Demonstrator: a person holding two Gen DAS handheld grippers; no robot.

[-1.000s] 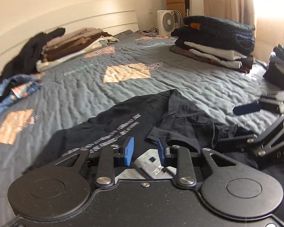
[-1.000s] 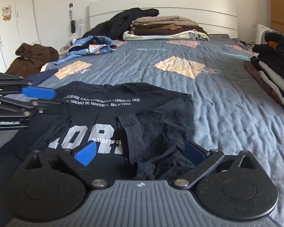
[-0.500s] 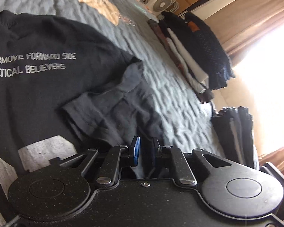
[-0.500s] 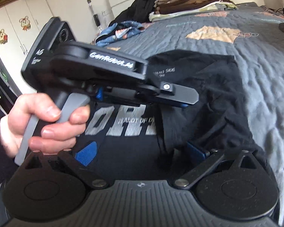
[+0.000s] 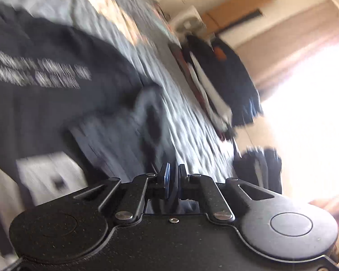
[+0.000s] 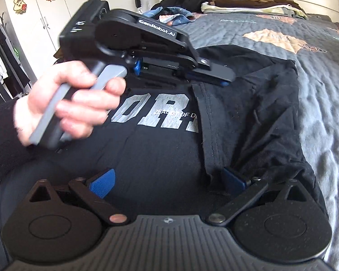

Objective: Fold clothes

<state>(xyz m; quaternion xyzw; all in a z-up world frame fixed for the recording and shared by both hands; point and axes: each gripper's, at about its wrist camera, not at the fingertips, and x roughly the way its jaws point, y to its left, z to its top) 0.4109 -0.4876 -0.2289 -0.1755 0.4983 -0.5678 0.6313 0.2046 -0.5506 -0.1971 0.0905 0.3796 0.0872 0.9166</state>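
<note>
- Left tool [image 5: 172, 176] jaws closing, nearly together, on the black T-shirt [image 6: 169, 158] sleeve at 12 o'clock.
- Right tool [image 6: 167, 181] wide open, empty.
- Risk: thin pinch slips, sleeve fold drags crooked.

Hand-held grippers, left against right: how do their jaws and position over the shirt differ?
The left hand-held gripper has jaws nearly together and closing at the sleeve; the right hand-held gripper stands wide open. The left lies sideways across the black T-shirt; the right points straight along it. Both have blue pads.
</note>
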